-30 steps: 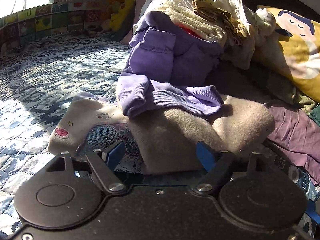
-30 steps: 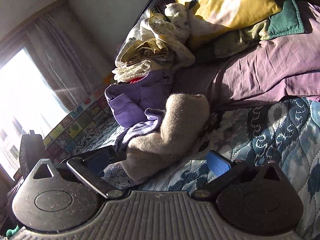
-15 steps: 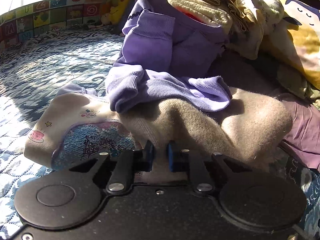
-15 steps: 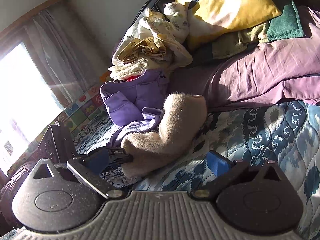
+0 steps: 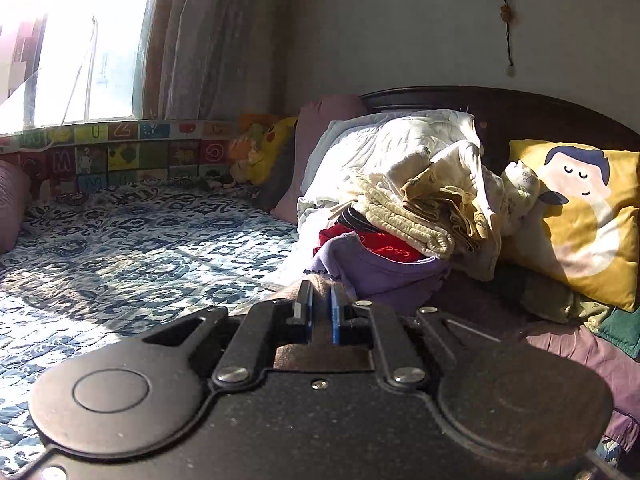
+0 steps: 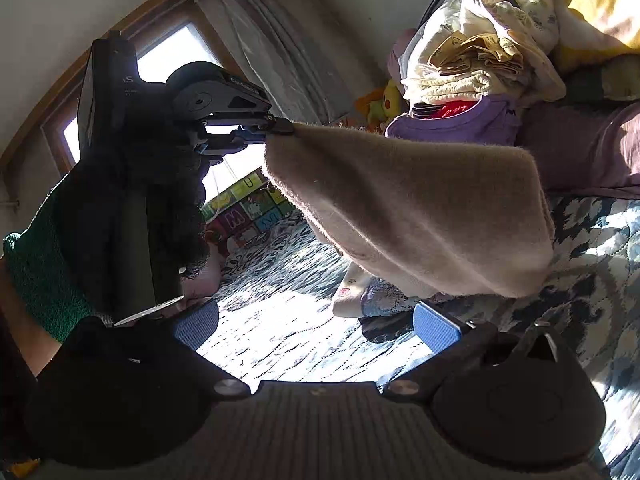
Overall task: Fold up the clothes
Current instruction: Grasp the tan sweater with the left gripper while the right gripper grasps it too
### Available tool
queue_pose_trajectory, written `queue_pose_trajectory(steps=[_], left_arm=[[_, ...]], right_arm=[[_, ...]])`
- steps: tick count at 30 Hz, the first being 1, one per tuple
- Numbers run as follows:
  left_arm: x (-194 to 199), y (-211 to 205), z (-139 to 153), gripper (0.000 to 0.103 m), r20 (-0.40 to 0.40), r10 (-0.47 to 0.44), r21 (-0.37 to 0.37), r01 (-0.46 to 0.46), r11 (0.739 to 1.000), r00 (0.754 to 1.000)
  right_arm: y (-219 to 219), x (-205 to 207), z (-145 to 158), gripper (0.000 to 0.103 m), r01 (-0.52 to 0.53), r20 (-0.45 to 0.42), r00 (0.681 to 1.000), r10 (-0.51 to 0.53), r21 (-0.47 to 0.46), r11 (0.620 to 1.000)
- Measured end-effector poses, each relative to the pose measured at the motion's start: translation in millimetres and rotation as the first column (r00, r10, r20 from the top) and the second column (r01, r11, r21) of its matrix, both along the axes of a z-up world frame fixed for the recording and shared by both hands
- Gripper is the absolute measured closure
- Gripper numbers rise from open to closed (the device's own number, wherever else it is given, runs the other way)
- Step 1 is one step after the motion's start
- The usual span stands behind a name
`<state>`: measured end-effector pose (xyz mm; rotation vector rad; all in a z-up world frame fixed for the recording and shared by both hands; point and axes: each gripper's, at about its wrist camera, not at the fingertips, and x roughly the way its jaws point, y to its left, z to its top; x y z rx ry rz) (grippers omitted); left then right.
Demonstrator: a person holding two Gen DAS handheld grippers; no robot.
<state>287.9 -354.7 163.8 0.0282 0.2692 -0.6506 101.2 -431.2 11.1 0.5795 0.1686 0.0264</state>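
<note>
- The left gripper (image 5: 319, 307) has its blue-padded fingers (image 5: 306, 308) pinched narrow on a corner of the beige fuzzy garment (image 6: 412, 208); only a tuft of the fabric shows between them in the left wrist view
- Seen from the right wrist, the left gripper (image 6: 280, 126) holds that corner up in the air, and the garment hangs from it in a slanting drape down toward the blue patterned quilt (image 6: 280, 320)
- The right gripper (image 6: 316, 326) has its fingers spread wide with nothing between them, low and just in front of the garment's hanging lower edge
- Beneath the garment, a small cream piece with printed pictures (image 6: 352, 292) lies on the quilt
- Behind the garment sits a heap of clothes (image 5: 420, 200), cream and white on top of red and purple, with a yellow cartoon pillow (image 5: 580, 216) to the heap's far side
- To do this step well, I judge the right gripper should take a second corner of the garment level with the held one, gripping one layer only
- Then both should spread it flat on open quilt, clear of the heap and the small cream piece, so the folds start square
</note>
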Motion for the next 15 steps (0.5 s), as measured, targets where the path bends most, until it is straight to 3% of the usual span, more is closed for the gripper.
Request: queue_pose_trajectory(steps=[6, 10, 13, 15], left_arm=[[-22.6, 98.8, 41.9, 0.101, 0.110, 0.133, 0.006, -0.135, 0.991, 0.985], [-40.3, 166.3, 44.5, 0.103, 0.152, 0.234, 0.022, -0.240, 0.970, 0.960], [-57.7, 214.9, 44.5, 0.103, 0.139, 0.296, 0.020, -0.302, 0.953, 0.945], [-68.9, 236.0, 35.8, 0.103, 0.127, 0.330, 0.062, -0.340, 0.938, 0.935]], right_arm=[[33.0, 5.6, 9.8, 0.000, -0.187, 0.023, 0.982, 0.188, -0.047, 0.981], [52.1, 10.3, 13.4, 0.000, -0.273, 0.009, 0.962, 0.274, -0.058, 0.960], [66.7, 14.3, 14.5, 0.000, -0.320, -0.011, 0.948, 0.319, -0.057, 0.946], [76.7, 16.0, 15.8, 0.000, -0.351, -0.021, 0.936, 0.350, -0.060, 0.935]])
